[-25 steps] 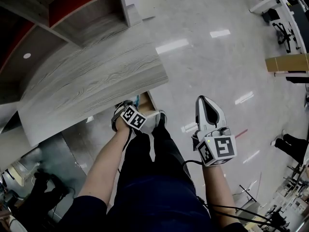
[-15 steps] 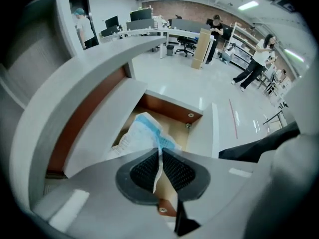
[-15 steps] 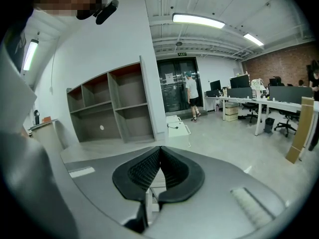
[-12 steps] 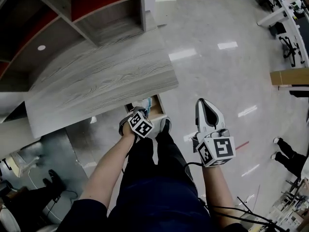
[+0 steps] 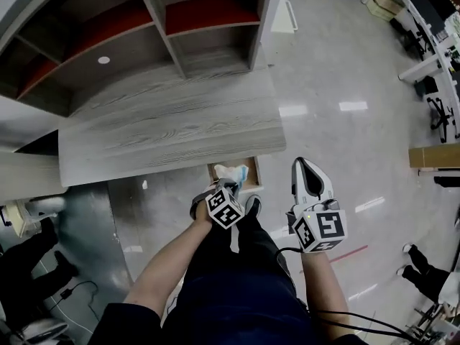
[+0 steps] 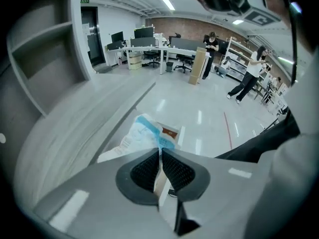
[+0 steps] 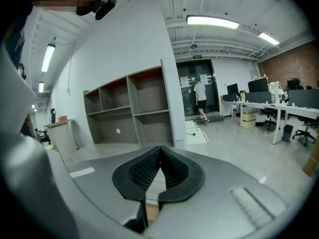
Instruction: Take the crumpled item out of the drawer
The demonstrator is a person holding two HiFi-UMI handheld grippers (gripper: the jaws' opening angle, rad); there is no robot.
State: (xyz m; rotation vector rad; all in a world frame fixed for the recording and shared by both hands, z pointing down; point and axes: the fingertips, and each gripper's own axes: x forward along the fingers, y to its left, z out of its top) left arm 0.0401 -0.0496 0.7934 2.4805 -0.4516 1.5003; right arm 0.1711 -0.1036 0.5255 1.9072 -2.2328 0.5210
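The crumpled item point(image 5: 231, 171) is a white and blue wad of wrapper, seen over the open wooden drawer point(image 5: 253, 172) under the desk's front edge. My left gripper point(image 5: 228, 184) is shut on it. In the left gripper view the crumpled item point(image 6: 143, 135) sticks out past the closed pads point(image 6: 144, 169), with the drawer point(image 6: 171, 132) behind it. My right gripper point(image 5: 310, 169) hovers to the right of the drawer, over the floor. Its jaws are shut with nothing between them, and in the right gripper view it point(image 7: 159, 150) points at the shelves.
A grey wood-grain desk top point(image 5: 172, 131) lies above the drawer, with open shelf bays point(image 5: 208, 27) behind it. The person's legs and a shoe point(image 5: 253, 205) are right below the drawer. Office desks point(image 6: 149, 46) and other people point(image 6: 246, 78) stand far off on the glossy floor.
The left gripper has drawn back from under the desk edge, and the crumpled item now shows in its jaws over the drawer. The view has swung toward the shelves. The right gripper has barely moved.
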